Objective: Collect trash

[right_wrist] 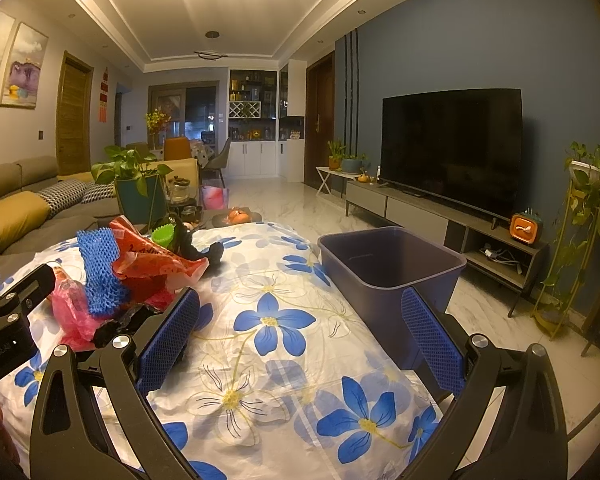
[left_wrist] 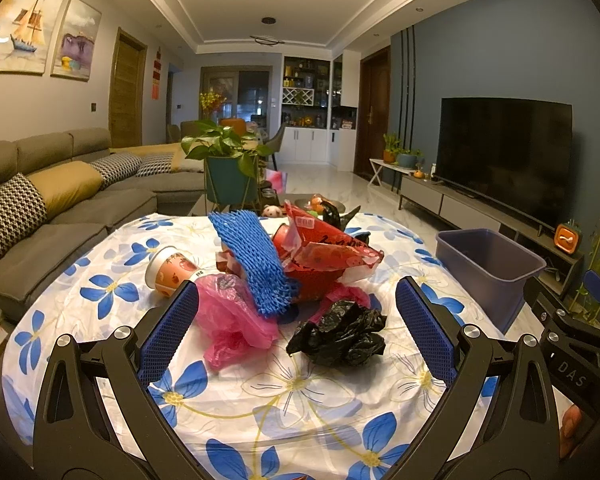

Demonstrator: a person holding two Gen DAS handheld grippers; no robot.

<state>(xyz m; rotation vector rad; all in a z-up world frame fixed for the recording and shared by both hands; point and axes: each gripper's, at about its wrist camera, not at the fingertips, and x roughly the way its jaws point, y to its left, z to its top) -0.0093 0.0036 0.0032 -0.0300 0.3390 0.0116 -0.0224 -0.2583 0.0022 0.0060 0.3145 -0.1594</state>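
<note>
Black crumpled bag (left_wrist: 340, 334) lies between the spread left tongs (left_wrist: 296, 320).

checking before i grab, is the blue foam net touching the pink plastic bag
Touching: the left wrist view shows the blue foam net lying across the pink plastic bag, overlapping it.

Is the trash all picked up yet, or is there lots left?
Nothing looks done: the purple plastic bin looks empty. Nothing is in hand; the left gripper and right gripper are open. Left on the floral tablecloth: crumpled black bag, pink plastic bag, blue foam net, paper cup, red wrapper.
</note>
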